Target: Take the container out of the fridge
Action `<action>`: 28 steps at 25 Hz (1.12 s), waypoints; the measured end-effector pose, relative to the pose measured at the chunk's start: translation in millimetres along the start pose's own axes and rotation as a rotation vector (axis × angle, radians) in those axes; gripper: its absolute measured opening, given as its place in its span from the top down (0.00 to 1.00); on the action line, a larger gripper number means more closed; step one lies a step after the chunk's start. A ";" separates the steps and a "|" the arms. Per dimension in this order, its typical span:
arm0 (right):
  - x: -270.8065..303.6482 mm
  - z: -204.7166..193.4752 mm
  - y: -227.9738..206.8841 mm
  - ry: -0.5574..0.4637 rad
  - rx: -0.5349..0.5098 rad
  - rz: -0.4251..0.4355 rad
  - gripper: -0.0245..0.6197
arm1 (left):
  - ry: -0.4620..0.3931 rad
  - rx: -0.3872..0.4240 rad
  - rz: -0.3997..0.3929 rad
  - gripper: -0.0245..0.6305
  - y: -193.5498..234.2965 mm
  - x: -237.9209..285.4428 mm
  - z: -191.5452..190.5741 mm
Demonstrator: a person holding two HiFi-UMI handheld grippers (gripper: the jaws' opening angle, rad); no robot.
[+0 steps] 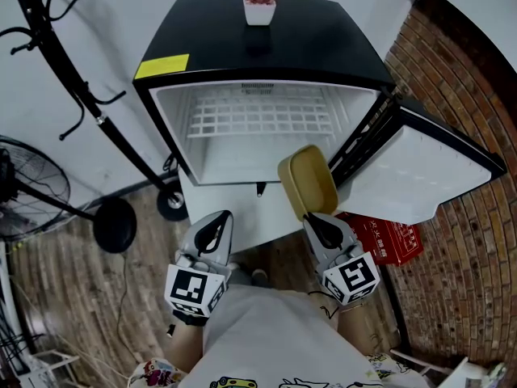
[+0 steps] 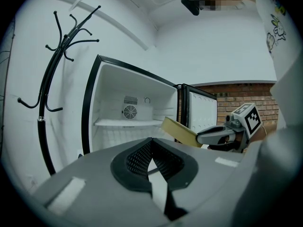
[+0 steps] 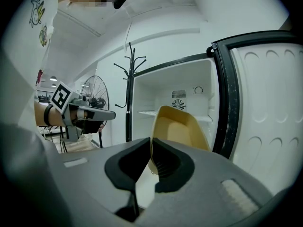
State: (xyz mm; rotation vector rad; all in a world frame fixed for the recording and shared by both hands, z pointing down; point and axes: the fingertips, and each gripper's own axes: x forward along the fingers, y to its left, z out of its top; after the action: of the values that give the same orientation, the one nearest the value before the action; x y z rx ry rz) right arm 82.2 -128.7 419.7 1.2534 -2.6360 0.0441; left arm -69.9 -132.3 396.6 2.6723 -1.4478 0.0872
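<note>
Standing at the far left on the wooden plank floor (image 1: 81, 297) is a dark round-caged floor fan (image 1: 24, 188). Just to its right rises a black metal coat stand with curved hooks (image 1: 73, 87).

Next comes the black compact fridge with a white interior (image 1: 258, 47). It carries a yellow rectangular sticker (image 1: 161, 65) on its top left corner and a small pink plant in a white square pot (image 1: 259, 5) at the back of its top. A white wire shelf (image 1: 258, 115) spans the open compartment.

In front of the fridge, the left hand-held gripper (image 1: 216, 223) hangs with its jaws pressed together and nothing between them.

To its right, the right hand-held gripper (image 1: 315, 219) has its jaws clamped on the near rim of the tan rounded-rectangular plastic container (image 1: 307, 180). The container is outside the compartment, held in the air on a tilt before the fridge's lower right corner, beside the hinge side of the door.

The fridge's white-lined door (image 1: 420, 168) stands swung wide to the right. Below it a red printed box (image 1: 380, 237) lies on the floor, and a red-brown brick wall (image 1: 452, 241) closes the right side.
</note>
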 end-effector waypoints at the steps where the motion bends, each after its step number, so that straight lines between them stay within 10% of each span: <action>1: 0.0 0.4 -0.1 -0.002 0.000 -0.001 0.93 | 0.001 0.000 0.002 0.96 0.2 -0.4 1.4; 28: -3.3 -3.0 7.0 0.008 0.013 0.004 0.94 | 0.004 -0.008 0.005 0.96 1.6 -5.4 -0.1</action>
State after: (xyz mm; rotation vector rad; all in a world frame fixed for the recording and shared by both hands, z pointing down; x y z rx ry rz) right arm 79.4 -121.4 422.4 1.2495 -2.6351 0.0668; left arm -74.1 -128.7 396.2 2.6614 -1.4506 0.0870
